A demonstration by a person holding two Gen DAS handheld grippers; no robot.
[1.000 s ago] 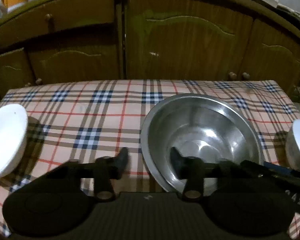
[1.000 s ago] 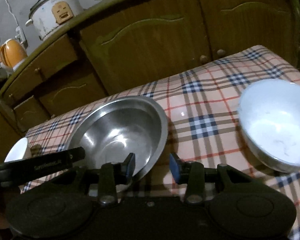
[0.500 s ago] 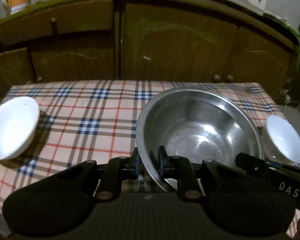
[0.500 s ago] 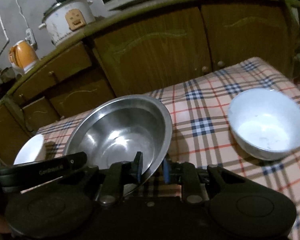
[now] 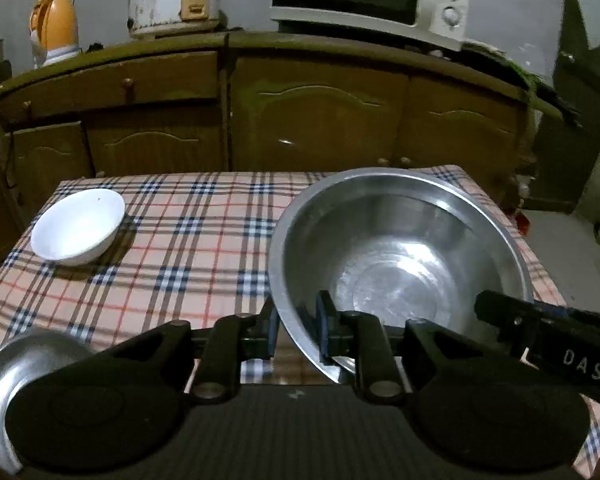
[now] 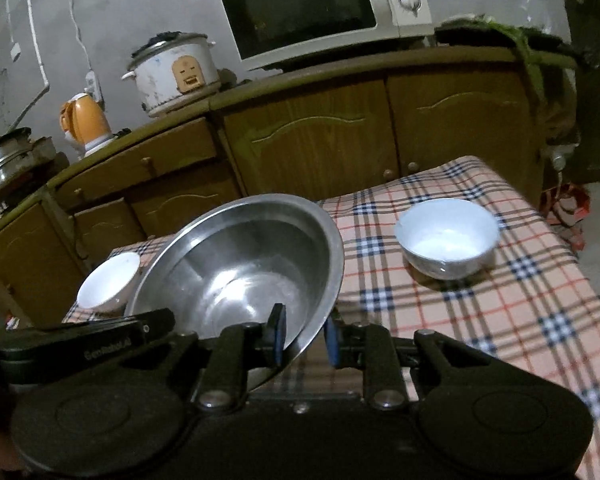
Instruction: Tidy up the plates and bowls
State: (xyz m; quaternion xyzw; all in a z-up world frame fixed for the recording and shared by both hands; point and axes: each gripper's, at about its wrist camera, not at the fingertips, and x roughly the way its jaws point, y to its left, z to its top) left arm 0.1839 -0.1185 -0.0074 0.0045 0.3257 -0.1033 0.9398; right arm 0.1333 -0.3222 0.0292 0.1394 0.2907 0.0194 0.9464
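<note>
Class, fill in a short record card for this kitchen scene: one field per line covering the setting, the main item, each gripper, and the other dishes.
Setting: table with plaid cloth before wooden cabinets
Main item: large steel bowl, tilted, its near rim raised
Left gripper: shut on the steel bowl's rim, one finger inside, one outside
Right gripper: shut on the steel bowl's rim at another spot
Other dishes: white bowl on the cloth, left of the steel bowl; second white bowl on the cloth to its right
Counter: rice cooker, microwave, orange kettle
</note>
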